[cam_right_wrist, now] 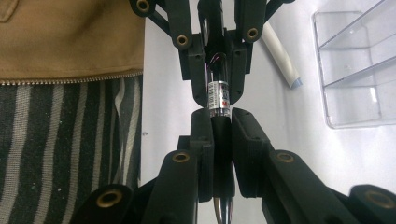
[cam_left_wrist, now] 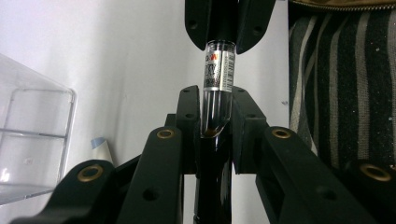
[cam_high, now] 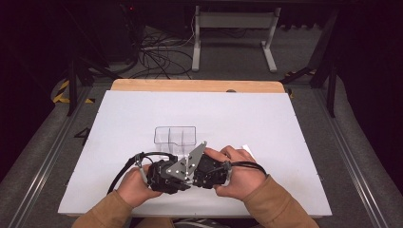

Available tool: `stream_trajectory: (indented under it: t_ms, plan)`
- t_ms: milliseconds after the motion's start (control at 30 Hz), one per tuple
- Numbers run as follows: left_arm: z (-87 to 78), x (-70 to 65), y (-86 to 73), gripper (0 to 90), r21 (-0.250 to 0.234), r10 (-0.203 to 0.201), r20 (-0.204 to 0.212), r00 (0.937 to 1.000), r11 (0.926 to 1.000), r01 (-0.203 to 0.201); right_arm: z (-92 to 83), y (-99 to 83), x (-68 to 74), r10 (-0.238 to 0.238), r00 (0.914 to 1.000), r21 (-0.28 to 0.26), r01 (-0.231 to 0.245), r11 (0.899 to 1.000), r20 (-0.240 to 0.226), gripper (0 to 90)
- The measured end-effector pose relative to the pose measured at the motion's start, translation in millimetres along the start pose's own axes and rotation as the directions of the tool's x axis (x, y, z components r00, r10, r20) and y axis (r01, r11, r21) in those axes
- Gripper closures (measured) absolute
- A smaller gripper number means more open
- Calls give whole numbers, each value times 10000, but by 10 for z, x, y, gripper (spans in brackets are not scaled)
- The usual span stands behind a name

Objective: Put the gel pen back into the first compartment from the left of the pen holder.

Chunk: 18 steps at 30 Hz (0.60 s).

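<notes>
On the white tabletop (cam_high: 285, 123) near the clear organizer (cam_high: 175, 135), both grippers' jaws pinch one marker pen (cam_left_wrist: 218, 74); pulling straight along its axis should uncap it cleanly.

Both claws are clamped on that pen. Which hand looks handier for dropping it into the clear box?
Left, probably. In the high view the clear box sits just beyond the left gripper, while the right gripper is off to its side. Both grip the pen.
</notes>
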<state>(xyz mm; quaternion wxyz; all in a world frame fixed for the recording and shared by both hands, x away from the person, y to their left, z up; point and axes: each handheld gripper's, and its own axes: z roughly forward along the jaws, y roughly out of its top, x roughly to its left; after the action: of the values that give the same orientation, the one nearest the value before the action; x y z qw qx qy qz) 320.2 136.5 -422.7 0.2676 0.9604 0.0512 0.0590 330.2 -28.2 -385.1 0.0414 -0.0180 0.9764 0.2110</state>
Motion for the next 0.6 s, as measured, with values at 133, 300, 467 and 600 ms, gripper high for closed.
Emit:
stream_trajectory:
  t_ms: [133, 300, 467, 600]
  plan:
    - [15, -9, 2, 771, 116, 31, -44, 10000, 9999, -31, 5, 1, -1, 3, 10000, 15, -3, 10000, -26, 799]
    - [-7, -1, -7, 773, -27, 63, -2, 10000, 10000, -63, 7, -11, -21, 17, 10000, -219, -17, 9998, -7, 783]
    - [-53, 21, -24, 774, -257, 140, -38, 9999, 9996, -140, -74, -69, -55, 390, 9981, -1350, -324, 9903, 468, 634]
    - [-98, 60, -51, 774, -484, -18, -130, 9999, 9988, 12, -188, -144, -43, 902, 9923, -2608, -654, 9632, 843, 541]
